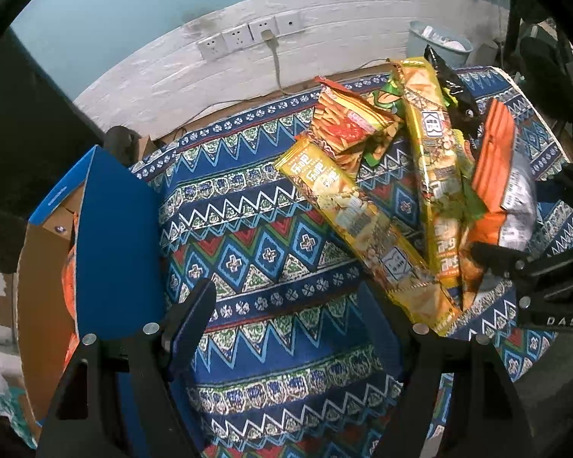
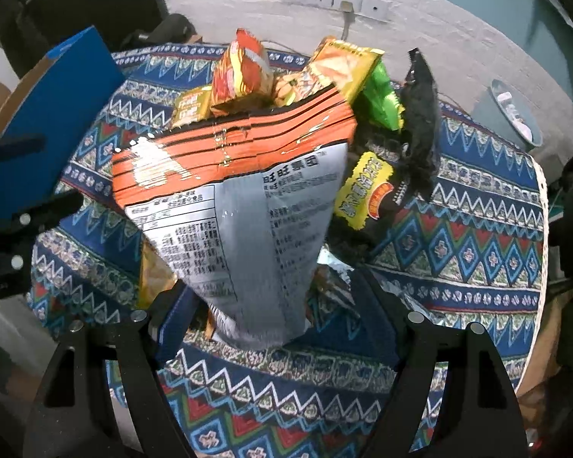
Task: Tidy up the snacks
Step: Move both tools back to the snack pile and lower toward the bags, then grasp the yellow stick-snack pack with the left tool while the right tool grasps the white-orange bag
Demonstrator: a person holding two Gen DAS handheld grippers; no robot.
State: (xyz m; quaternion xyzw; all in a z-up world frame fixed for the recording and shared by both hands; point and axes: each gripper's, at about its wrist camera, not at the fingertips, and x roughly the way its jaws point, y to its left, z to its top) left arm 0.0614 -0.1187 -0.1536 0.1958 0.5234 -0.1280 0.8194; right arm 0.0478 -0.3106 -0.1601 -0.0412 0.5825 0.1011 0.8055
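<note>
Now orange snack bag stands between right fingers

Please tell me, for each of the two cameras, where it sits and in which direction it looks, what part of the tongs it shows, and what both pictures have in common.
Left wrist view: sits on the left tongs, looks steeply down at the patterned cloth; its own open fingers show, with the right tongs at the edge.
Right wrist view: sits on the right tongs, looks down at the orange and silver bag; its fingers flank the bag's lower end.
Shared: cloth, snack pile, blue box, wall sockets.
</note>
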